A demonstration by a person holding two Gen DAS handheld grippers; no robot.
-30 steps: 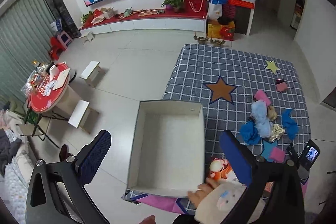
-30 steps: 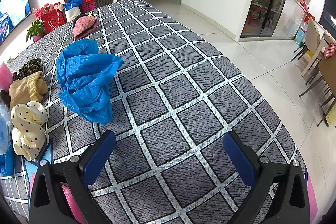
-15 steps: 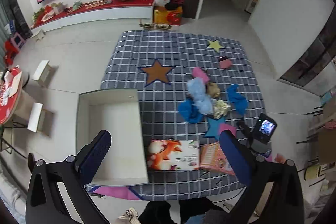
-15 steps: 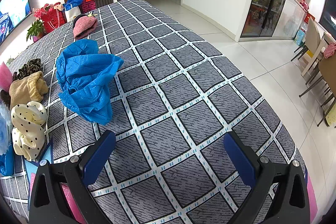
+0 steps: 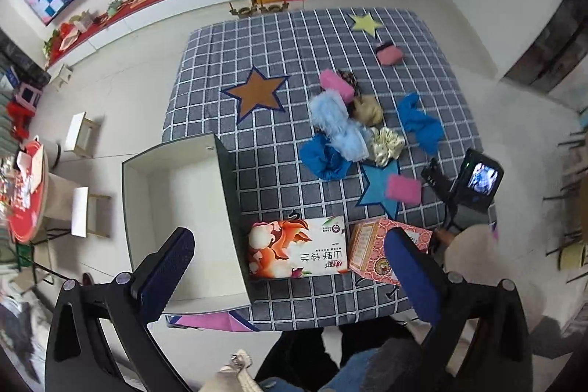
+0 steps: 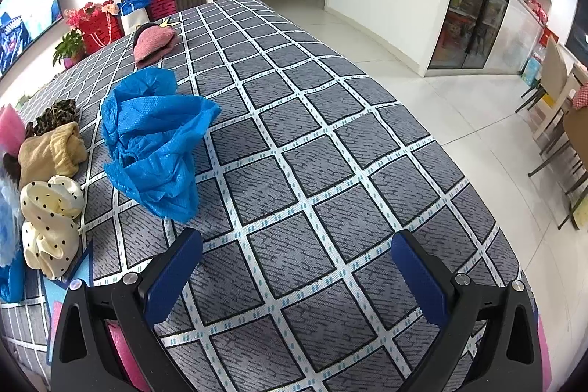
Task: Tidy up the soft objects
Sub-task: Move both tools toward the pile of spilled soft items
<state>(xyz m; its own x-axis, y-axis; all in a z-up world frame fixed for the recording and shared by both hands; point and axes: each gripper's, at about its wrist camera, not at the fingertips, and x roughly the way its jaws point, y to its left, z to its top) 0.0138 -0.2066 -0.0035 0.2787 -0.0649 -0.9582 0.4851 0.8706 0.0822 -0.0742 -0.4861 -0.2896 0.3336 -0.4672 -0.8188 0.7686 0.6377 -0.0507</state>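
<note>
**Mia:** Since both grabbers are holding nothing, what could go wrong now?

**Ben:** Lots! The left gripper is way up high with its blue fingers spread wide. It has a long way to come down, so it could bump the wall of the big white open box on the way.

**Mia:** Where are the soft things?

**Ben:** They sit in a heap on the grey checked cloth, away from the box, past the flowery tissue pack that lies right beside it. There is a fluffy light-blue thing, a tan knitted hat, a cream scrunchie with black dots and a crinkly blue plastic shoe cover.

**Mia:** And the other grabber?

**Ben:** The right gripper is low over the cloth, fingers spread wide too, with the shoe cover just ahead of its left finger.

**Mia:** So it grabs that?

**Ben:** Maybe. But the plastic is thin and slippery. It could slide out, or the fingers could pinch the cloth under it and drag everything.

**Mia:** And the heap?

**Ben:** The things touch each other, so picking one might pull a second along and drop it on the floor. I think there is a dark leopard-spot thing behind the hat, but it is too hidden to be sure.
</note>
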